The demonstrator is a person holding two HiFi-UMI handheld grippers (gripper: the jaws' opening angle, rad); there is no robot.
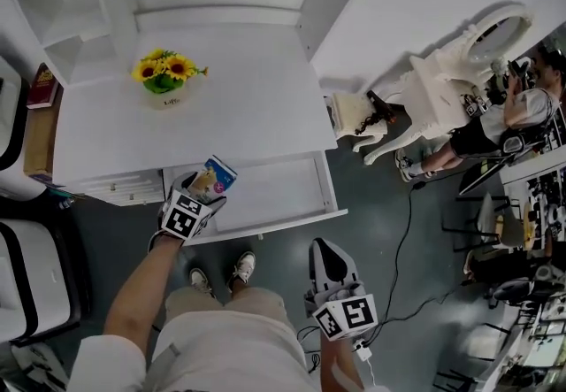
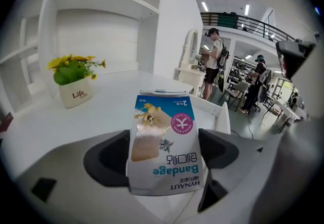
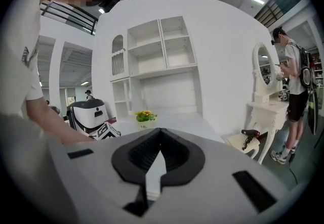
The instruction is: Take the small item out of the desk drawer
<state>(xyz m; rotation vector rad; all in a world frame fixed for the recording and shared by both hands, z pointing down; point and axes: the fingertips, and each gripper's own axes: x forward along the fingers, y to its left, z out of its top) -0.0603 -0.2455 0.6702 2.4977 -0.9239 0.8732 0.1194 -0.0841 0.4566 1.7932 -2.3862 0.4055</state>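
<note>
While the fingers (image 2: 106, 160) of your left gripper (image 2: 162, 154) pinched the bandage packet (image 2: 161, 132) above the open drawer (image 1: 274, 191), you needed a steady squeeze and straight lift; the right gripper (image 3: 152, 165) had closed, empty fingers (image 3: 177, 154).

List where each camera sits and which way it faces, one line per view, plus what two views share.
Head view: on the person's head, looking down at the desk and open drawer; arms and legs show.
Left gripper view: on the left gripper, facing across the desk; jaws clamp a bandage packet.
Right gripper view: on the right gripper, facing the shelves; jaws together, arm shows.
Shared: the flower pot.
</note>
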